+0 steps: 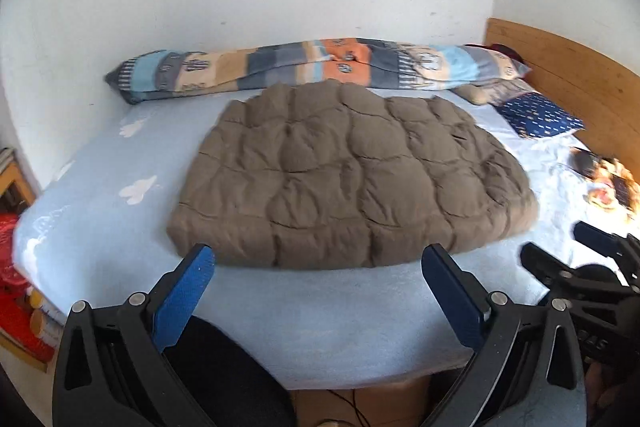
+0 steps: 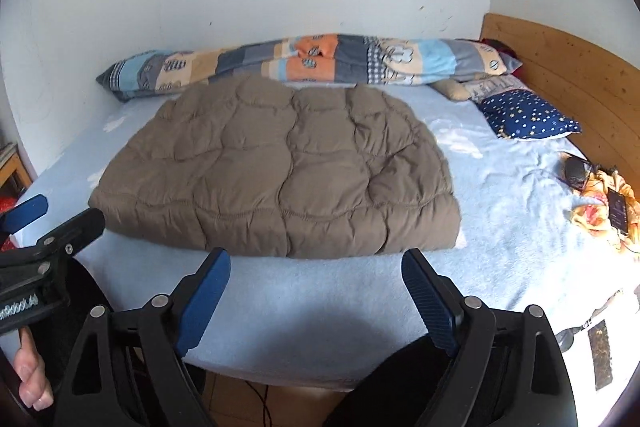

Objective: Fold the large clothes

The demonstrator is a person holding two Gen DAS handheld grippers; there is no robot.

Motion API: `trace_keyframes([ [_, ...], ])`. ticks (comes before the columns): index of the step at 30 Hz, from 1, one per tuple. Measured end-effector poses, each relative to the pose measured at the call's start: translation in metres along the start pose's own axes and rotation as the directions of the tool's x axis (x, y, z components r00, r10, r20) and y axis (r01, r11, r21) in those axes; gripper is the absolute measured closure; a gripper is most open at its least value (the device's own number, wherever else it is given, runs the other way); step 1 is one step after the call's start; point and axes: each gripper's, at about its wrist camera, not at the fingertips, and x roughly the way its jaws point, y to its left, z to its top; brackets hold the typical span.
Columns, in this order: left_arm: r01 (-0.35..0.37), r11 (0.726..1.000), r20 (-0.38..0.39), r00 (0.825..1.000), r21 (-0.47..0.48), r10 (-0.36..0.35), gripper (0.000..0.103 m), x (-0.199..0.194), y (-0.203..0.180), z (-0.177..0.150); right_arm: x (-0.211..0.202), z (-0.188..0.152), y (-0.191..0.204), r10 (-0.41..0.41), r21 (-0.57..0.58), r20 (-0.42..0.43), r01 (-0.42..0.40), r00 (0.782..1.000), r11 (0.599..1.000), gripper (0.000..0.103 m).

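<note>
Hovering over the near edge of the bed [image 1: 340, 327], both clear of the brown quilted garment [image 1: 344, 171] lying folded flat mid-mattress: left claw [image 1: 318, 263] spread wide and empty, right claw [image 2: 316, 267] likewise agape with nothing between its pads. Looks like a pause between folds, or the close. Calls next, if another fold is wanted, for reaching forward and pinching the near hem at two corners.

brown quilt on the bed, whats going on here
A person holds tongs in each hand at the near edge of the bed. The brown quilt lies folded into a flat bundle in the middle of the blue sheet, touched by neither. Left tongs and right tongs both stand open and empty, just short of the quilt's near edge. A patchwork duvet lies along the wall behind.
</note>
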Motion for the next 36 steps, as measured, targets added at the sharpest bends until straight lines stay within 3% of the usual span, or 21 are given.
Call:
trace_keyframes([
  [4,-0.029,1.0,-0.012,1.0,0.011,0.029,0.0,0.008,-0.001,0.006,0.004,-0.001,-0.005,-0.013,0.02,-0.006,0.013,1.0,1.0,0.011],
  [8,-0.059,0.998,-0.102,0.993,0.038,0.063,0.0,0.032,-0.002,0.006,0.012,0.004,-0.004,-0.04,0.015,-0.011,0.04,0.999,0.999,0.011],
  [14,-0.076,0.996,-0.168,0.982,0.053,0.084,0.0,0.057,0.003,0.008,0.035,0.008,0.001,-0.04,-0.005,-0.061,0.04,0.997,0.999,0.011],
  [18,-0.063,0.998,-0.256,0.964,0.031,0.069,0.0,0.077,0.011,0.005,0.05,0.004,0.008,-0.034,-0.02,-0.112,0.032,0.993,0.999,0.011],
  [21,-0.096,0.995,-0.293,0.951,0.017,0.097,0.0,0.089,0.017,0.002,0.054,0.003,0.013,-0.04,-0.034,-0.119,0.037,0.992,0.999,0.011],
  [36,-0.111,0.994,-0.308,0.946,0.0,0.105,0.0,0.096,0.025,0.001,0.055,0.002,0.025,-0.015,-0.035,-0.124,0.011,0.992,0.999,0.011],
])
